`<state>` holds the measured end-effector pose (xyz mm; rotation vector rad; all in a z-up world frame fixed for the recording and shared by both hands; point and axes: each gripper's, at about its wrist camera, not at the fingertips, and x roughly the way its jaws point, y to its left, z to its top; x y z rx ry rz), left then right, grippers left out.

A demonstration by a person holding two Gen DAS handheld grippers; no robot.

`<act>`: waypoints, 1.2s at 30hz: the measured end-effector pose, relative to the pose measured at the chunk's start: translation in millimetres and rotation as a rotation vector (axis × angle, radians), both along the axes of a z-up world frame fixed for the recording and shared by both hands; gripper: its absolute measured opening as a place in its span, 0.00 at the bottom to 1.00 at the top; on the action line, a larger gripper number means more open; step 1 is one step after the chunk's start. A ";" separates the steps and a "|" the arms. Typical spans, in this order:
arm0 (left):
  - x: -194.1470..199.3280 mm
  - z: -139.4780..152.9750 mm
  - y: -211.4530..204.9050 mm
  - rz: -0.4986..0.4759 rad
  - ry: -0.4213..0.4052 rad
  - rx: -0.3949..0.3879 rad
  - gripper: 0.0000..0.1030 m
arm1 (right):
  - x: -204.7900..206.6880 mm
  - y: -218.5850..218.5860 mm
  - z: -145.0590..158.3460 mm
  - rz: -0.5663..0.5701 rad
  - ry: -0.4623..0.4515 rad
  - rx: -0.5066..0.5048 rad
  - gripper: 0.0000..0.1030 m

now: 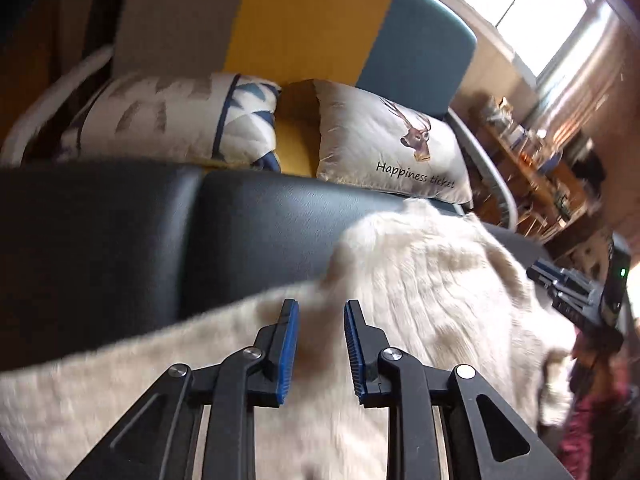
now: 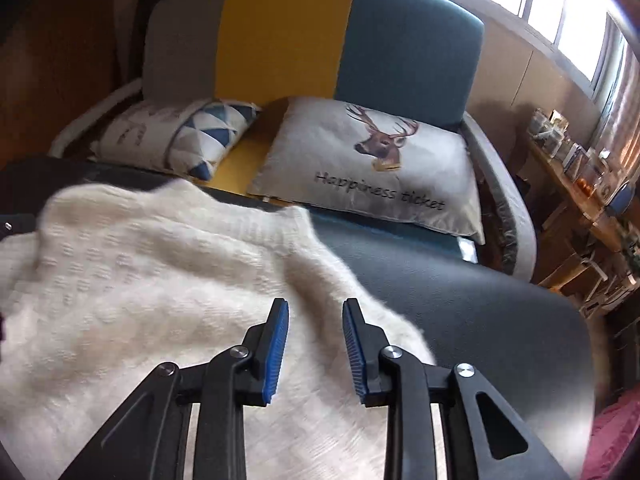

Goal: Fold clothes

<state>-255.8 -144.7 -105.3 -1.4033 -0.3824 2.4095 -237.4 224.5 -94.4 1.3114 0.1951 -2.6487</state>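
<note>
On the dark bench (image 1: 248, 224) lies one fluffy white sweater (image 1: 420, 280). It is spread over the bench top, and both grippers hang just above it.

The left gripper (image 1: 321, 312) has its two blue pads apart, with nothing between them. The right gripper (image 2: 315, 310) is the same: pads apart, holding nothing. The sweater sits right under both.

In the left view, the sweater fills the space from 3 o'clock round to 7 o'clock, and bare bench shows at 9 o'clock. Only this view shows the other gripper from the side, a black tool with a small green light, out at 3 o'clock. Something dark red shows at 4 o'clock, too blurry to name.

In the right view, the sweater fills the space from 6 o'clock up to 10 o'clock, and bare bench shows at 3 o'clock. Only this view shows the knit bumps on the sweater and its thick edge at 11 o'clock. A bit of pink cloth (image 2: 612, 440) shows at 4 o'clock.

Both views show one chair (image 2: 408, 40) at 12 o'clock, striped grey, yellow and teal. Two pillows rest on it. One has a deer (image 2: 380, 160) and the words "Happiness ticket". The other has blue triangles (image 2: 208, 128). One bright window (image 2: 560, 8) is at 1 o'clock, and one messy shelf (image 2: 580, 184) is at 2 o'clock.
</note>
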 end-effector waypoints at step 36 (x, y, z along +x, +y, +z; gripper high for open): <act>83.1 -63.1 -23.3 0.128 -0.196 0.165 0.06 | 201.0 -30.5 -63.3 -0.112 -0.199 -0.227 0.29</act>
